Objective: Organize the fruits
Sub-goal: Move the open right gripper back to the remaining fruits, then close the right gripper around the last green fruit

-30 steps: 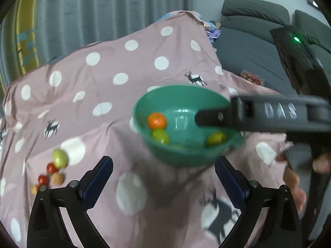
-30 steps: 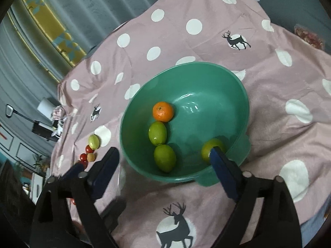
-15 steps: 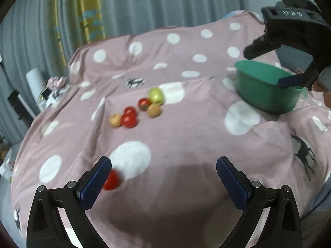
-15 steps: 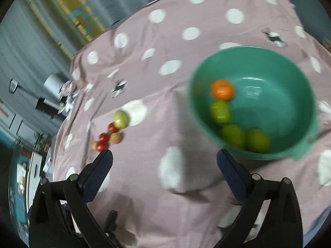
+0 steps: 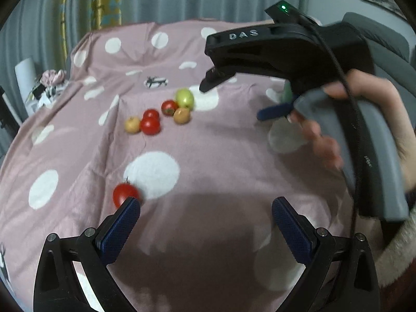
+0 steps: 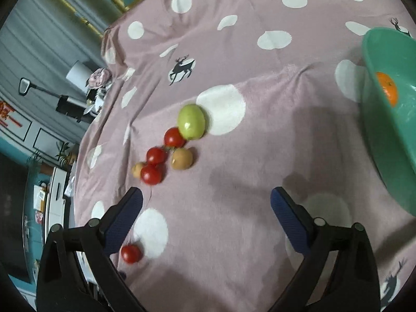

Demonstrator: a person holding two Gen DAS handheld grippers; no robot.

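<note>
On my feed, a pink polka-dot cloth with deer prints carries a fruit cluster mid-scene, a lone red tomato nearer, and a green bowl at right.

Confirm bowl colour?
Teal green; the bowl shows best in the right wrist view, an orange inside.

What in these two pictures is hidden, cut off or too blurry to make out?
- Green bowl: cut off by the right wrist view's edge; only an orange shows inside. In the left wrist view the right gripper and hand hide nearly all of it.
- Lone red tomato: partly covered by a finger of the left gripper in the left wrist view.
- Clutter at far left: too small to identify.
</note>
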